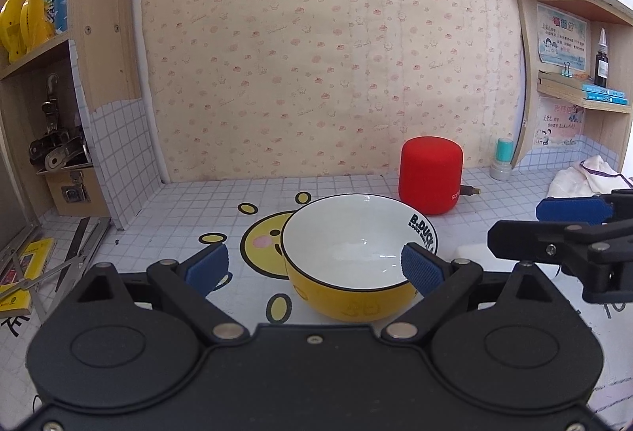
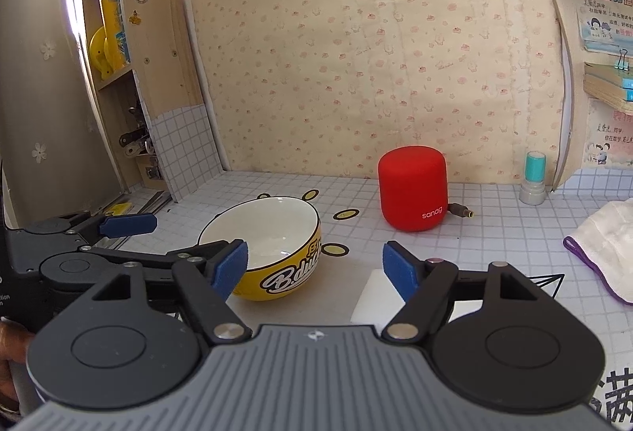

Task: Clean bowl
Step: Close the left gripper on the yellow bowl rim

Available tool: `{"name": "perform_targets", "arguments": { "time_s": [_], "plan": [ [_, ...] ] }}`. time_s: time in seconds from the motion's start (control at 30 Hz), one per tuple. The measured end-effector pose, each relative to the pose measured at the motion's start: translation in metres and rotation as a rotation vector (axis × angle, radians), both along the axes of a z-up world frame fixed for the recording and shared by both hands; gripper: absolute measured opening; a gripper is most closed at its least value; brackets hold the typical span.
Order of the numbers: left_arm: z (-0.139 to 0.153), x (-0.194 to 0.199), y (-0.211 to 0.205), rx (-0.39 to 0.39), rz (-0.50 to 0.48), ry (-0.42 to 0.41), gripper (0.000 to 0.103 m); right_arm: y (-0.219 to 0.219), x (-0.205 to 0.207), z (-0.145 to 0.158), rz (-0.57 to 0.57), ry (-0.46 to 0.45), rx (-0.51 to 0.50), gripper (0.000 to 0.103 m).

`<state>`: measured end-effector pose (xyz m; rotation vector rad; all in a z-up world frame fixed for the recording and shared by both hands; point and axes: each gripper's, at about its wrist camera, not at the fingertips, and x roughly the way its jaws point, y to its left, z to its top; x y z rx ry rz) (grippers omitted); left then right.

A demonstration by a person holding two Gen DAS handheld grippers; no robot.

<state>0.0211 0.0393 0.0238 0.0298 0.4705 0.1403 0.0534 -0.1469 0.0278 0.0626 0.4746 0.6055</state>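
1. A round ceramic bowl, yellow outside and white inside with a black rim and black lettering [image 1: 358, 257], stands upright on the white grid-tiled desk [image 1: 190, 201], partly over a yellow cartoon-face print on the desk top

2. The bowl sits directly ahead of the left gripper [image 1: 316, 265]; that gripper's right blue pad lies over the bowl's near right rim, the other pad is out to the left, clear of the bowl's outer wall

3. The left gripper is spread wide, with the bowl's left rim and wall lying between its fingers; whether the right pad touches the rim I cannot tell

4. The right gripper [image 2: 316, 269] is released and holds nothing, with its blue pads well apart; the bowl lies ahead and to its left, behind its left pad

5. A flat white rectangular block [image 2: 376, 296] lies on the desk just under and ahead of the right gripper's right finger

6. A red cylindrical fabric speaker [image 2: 413, 188] stands farther ahead, beyond the bowl and to the right, near the floral-papered wall

7. A small teal-capped stamp [image 2: 534, 178] stands farther right, by the wall

8. A white cloth with purple edging [image 2: 601, 241] lies at the far right of the right gripper
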Motion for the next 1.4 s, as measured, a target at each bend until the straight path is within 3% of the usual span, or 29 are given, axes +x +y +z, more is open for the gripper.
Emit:
{"name": "perform_targets", "arguments": {
  "time_s": [0.53,0.6,1.13,1.4],
  "plan": [
    [-0.004,0.015,0.010,-0.009,0.040,0.017,0.095,0.007,0.004,-0.006,0.016,0.016,-0.010,0.075],
    [-0.005,0.017,0.010,-0.011,0.041,0.021,0.090,0.007,0.004,-0.007,0.017,0.019,-0.010,0.075],
    [-0.010,0.026,0.011,0.026,0.078,0.034,0.095,0.011,0.011,-0.009,0.012,0.021,-0.017,0.075],
    [-0.015,0.033,0.018,-0.015,0.071,0.059,0.094,0.015,0.015,-0.008,0.019,0.018,-0.019,0.075]
  ]
}}
